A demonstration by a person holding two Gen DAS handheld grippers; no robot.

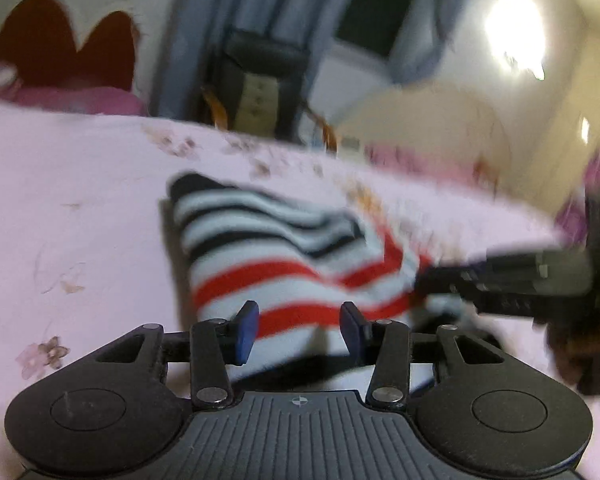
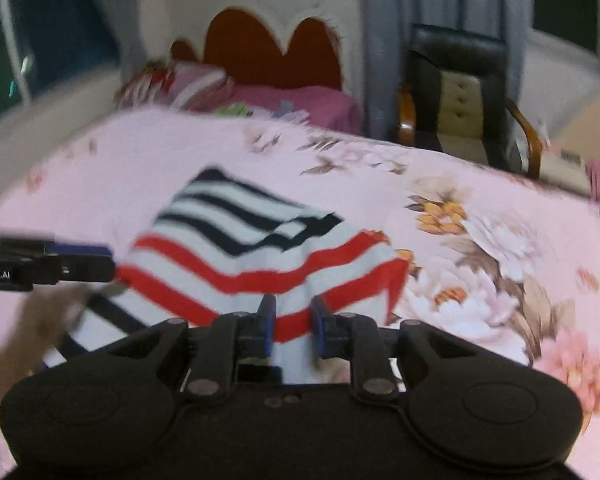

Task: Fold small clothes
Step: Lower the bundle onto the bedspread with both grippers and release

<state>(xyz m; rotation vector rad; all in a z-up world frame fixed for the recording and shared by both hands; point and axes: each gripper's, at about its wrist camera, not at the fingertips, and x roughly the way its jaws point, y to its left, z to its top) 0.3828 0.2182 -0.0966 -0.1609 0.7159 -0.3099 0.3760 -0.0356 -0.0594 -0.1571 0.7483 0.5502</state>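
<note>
A small garment (image 1: 268, 248) (image 2: 240, 248), white with black stripes on its far part and red stripes on its near part, lies rumpled on a pink floral bedsheet (image 1: 80, 200) (image 2: 480, 240). My left gripper (image 1: 300, 330) stands over its near left edge. The jaws are apart, cloth lies between them, and the pads (image 1: 246, 332) do not visibly press it. From the right wrist view the left gripper (image 2: 110, 264) reaches the garment's left edge. My right gripper (image 2: 293, 320) has narrow jaws closed on the raised near right edge. The left wrist view shows the right gripper (image 1: 420, 284) at that corner.
A dark armchair (image 2: 460, 100) (image 1: 256, 92) stands beyond the bed's far edge, by grey curtains. A red and white headboard (image 2: 268, 52) with pink pillows (image 2: 292, 104) is at the far left. A person's hand (image 2: 40, 320) (image 1: 572, 344) holds each gripper.
</note>
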